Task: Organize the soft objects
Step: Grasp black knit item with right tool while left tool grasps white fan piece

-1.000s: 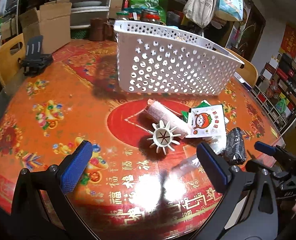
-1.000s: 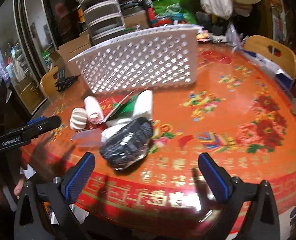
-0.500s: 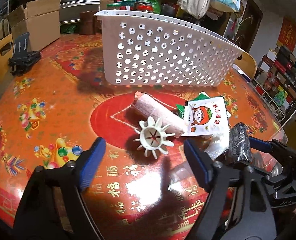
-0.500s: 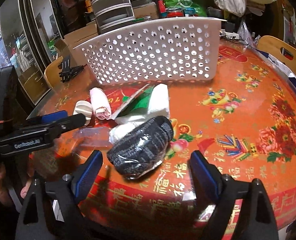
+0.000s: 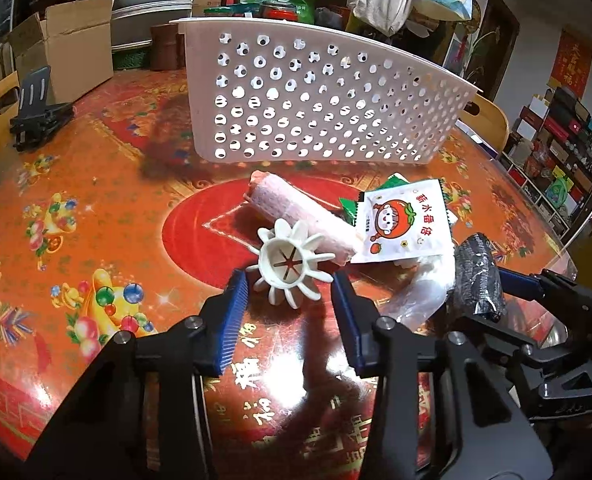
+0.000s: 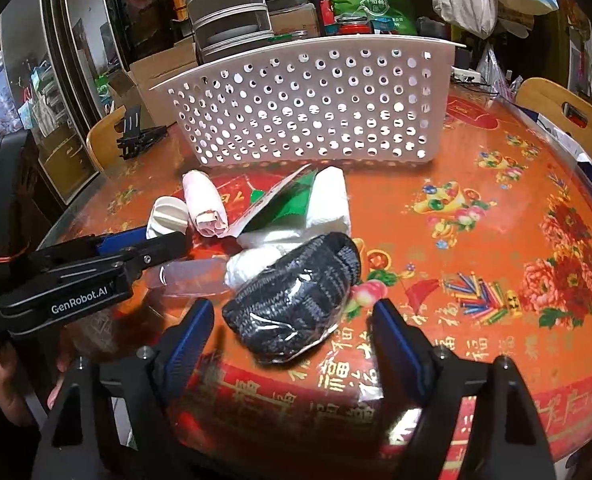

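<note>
Red table point(image 5: 96, 184); closing left gripper point(image 5: 288, 300) around spoked white piece point(image 5: 288, 266), right gripper point(image 6: 292, 332) closing, flanking wrapped black bundle point(image 6: 296, 300)

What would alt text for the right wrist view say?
The right gripper, jaws closing, straddles a black knitted bundle in clear wrap on an orange patterned table. Behind it lie white cloths, a pink roll and a white perforated basket; the left gripper reaches in from the left.
</note>
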Demonstrator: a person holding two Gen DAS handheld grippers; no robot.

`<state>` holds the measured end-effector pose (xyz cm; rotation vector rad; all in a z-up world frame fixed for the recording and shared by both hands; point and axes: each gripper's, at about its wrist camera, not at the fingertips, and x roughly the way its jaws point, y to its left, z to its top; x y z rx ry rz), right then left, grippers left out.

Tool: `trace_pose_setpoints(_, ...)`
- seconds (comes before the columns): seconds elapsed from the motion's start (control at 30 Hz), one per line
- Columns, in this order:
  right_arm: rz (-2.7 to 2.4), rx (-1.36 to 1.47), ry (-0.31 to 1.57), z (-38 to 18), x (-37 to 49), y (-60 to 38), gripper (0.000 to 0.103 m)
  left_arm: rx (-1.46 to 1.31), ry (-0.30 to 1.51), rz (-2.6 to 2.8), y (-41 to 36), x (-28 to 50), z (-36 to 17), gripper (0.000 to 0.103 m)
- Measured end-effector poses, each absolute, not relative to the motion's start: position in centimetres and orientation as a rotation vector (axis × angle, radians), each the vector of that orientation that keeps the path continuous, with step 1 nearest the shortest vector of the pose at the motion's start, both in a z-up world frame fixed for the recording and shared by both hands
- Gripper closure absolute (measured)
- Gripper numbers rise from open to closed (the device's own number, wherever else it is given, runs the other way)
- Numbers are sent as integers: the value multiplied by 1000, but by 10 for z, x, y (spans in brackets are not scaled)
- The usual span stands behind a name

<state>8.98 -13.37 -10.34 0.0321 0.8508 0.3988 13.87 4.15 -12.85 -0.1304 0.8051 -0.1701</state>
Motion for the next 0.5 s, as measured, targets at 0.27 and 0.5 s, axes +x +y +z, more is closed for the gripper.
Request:
trace_pose_setpoints(0.27,402,15,842,-103,90,-134,45,-109,784,-163,37,131,-129,67)
trace_pose_setpoints(0.5,395,16,828,-101,86,-138,48,-105,751,-162,40,125,-124,68)
